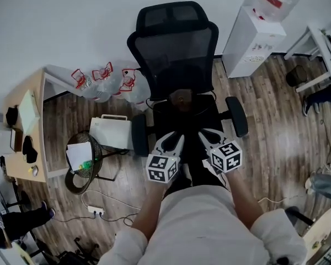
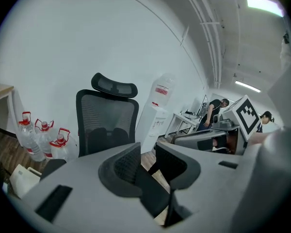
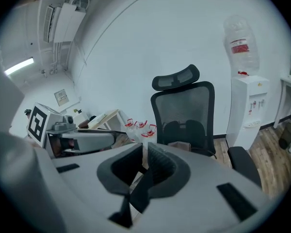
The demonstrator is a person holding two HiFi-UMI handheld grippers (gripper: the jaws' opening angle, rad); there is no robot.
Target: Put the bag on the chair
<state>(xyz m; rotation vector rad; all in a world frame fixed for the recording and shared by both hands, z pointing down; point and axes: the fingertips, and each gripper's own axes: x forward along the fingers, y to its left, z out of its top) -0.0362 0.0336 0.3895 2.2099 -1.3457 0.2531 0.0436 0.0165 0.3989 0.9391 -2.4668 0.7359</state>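
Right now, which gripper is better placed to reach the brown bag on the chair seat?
Left, narrowly: the left gripper has its fingers wider apart and points almost straight at the bag on the seat; the right gripper has fingers nearly meeting.

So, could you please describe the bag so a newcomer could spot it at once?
Find the black mesh office chair against the white wall, between the water dispenser and the clear red-handled jugs. The bag sits on its seat by the backrest: small and brown, the only thing there that isn't black.
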